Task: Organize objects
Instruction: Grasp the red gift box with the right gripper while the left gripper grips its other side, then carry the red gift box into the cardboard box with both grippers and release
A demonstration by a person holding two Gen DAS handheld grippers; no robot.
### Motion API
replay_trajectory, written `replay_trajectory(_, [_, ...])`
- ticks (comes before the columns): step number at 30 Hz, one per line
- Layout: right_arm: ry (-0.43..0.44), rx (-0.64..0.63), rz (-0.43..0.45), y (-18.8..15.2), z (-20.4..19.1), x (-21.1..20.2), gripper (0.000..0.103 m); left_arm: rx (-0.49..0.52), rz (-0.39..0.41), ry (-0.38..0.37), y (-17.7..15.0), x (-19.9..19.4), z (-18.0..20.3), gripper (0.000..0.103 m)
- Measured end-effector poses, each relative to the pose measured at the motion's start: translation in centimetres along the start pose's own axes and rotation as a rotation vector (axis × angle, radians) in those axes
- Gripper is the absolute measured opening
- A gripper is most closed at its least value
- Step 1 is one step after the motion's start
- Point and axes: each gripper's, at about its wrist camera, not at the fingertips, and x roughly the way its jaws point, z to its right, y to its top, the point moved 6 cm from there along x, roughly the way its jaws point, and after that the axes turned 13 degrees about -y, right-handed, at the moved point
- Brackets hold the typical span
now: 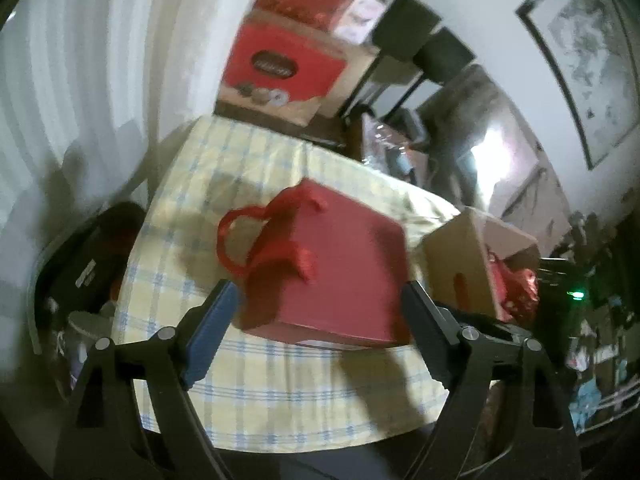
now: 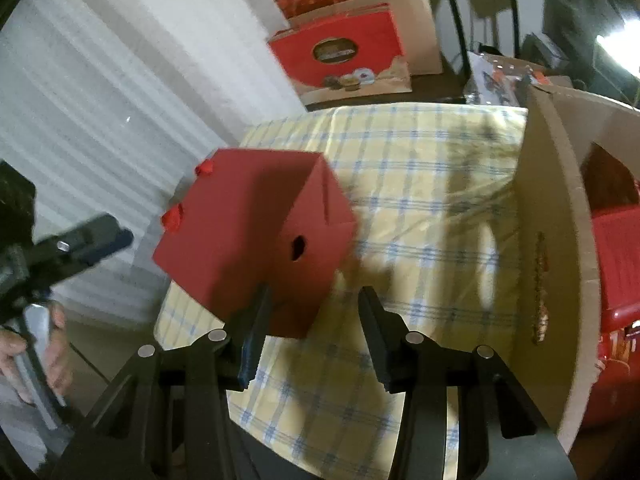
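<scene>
A red gift box (image 1: 340,276) with red ribbon handles (image 1: 256,240) lies on its side on the yellow checked tablecloth (image 1: 248,396). My left gripper (image 1: 320,312) is open, its fingers on either side of the box's near end; contact is unclear. In the right wrist view the same red box (image 2: 248,240) lies left of centre. My right gripper (image 2: 312,312) is open, its left finger (image 2: 254,332) in front of the box's near corner. A brown cardboard carton (image 2: 560,264) stands at the right with red items (image 2: 618,264) inside; it also shows in the left wrist view (image 1: 464,264).
Large red and cardboard boxes (image 2: 344,56) are stacked behind the table. White curtains (image 2: 100,120) hang at the left. The other gripper and the hand holding it (image 2: 44,280) show at the left edge. A dark bag (image 1: 84,268) sits left of the table.
</scene>
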Motion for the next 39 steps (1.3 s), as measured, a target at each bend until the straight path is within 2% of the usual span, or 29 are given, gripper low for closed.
replay_trajectory(6, [0.047,0.031,0.009,0.6,-0.4,0.0,0.053,-0.064,-0.041,-0.01,-1.1,2.8,-2.4,0.082])
replay_trajectory(11, [0.102,0.029,-0.006,0.0,-2.0,0.6,0.054,-0.096,-0.066,-0.094,-2.0,4.2,-2.6,0.08])
replay_trajectory(13, [0.124,0.04,-0.008,-0.1,-2.2,0.8,0.054,-0.09,-0.065,-0.103,-2.0,4.3,-2.4,0.079])
replay_trajectory(15, [0.143,0.049,-0.008,-0.1,-2.5,1.2,0.054,-0.084,-0.073,-0.114,-2.1,4.7,-2.0,0.07])
replay_trajectory(20, [0.206,0.053,-0.028,-0.5,-3.8,1.5,0.051,-0.031,-0.075,-0.087,-2.4,5.0,-0.7,0.07])
replay_trajectory(22, [0.177,0.041,-0.012,-0.4,-3.9,1.2,0.052,-0.013,-0.077,-0.071,-2.5,5.0,-0.1,0.07])
replay_trajectory(31, [0.117,0.01,0.072,1.1,-3.1,-2.0,0.052,-0.002,-0.053,-0.094,-2.0,4.3,3.0,0.07])
replay_trajectory(39, [0.072,0.005,0.146,2.5,-1.3,-6.2,0.052,0.024,-0.016,-0.145,-0.4,3.9,7.3,0.07])
